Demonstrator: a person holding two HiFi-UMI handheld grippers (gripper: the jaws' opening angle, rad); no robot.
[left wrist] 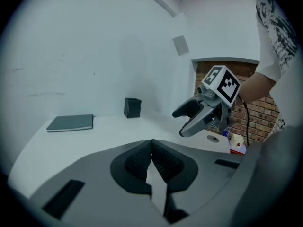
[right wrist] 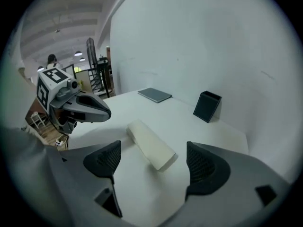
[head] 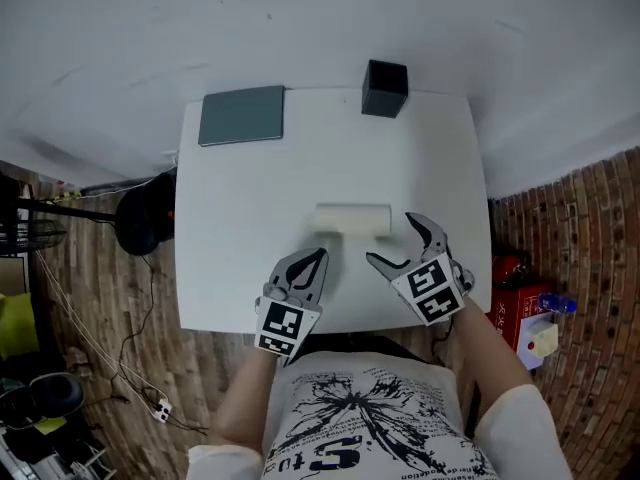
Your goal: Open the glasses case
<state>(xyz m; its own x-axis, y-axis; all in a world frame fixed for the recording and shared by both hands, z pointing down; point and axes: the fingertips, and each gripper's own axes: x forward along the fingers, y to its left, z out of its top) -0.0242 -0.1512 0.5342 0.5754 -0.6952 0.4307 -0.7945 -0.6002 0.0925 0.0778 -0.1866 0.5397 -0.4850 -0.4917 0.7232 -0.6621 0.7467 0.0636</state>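
A cream glasses case point(head: 352, 218) lies closed on the white table point(head: 230, 268), a little nearer the front edge than the middle. My left gripper point(head: 318, 259) hovers just in front of the case's left end, its jaws shut with nothing between them point(left wrist: 151, 144). My right gripper point(head: 391, 238) is at the case's right end with its jaws open. In the right gripper view the case point(right wrist: 150, 144) lies ahead of the open jaws point(right wrist: 154, 162), apart from both pads, and the left gripper point(right wrist: 107, 112) hangs to its left. The case does not show in the left gripper view.
A dark green notebook point(head: 241, 115) lies at the table's back left and a small black box point(head: 384, 88) stands at the back edge. A brick-pattern floor with cables and clutter surrounds the table. The white wall point(right wrist: 199, 41) rises behind it.
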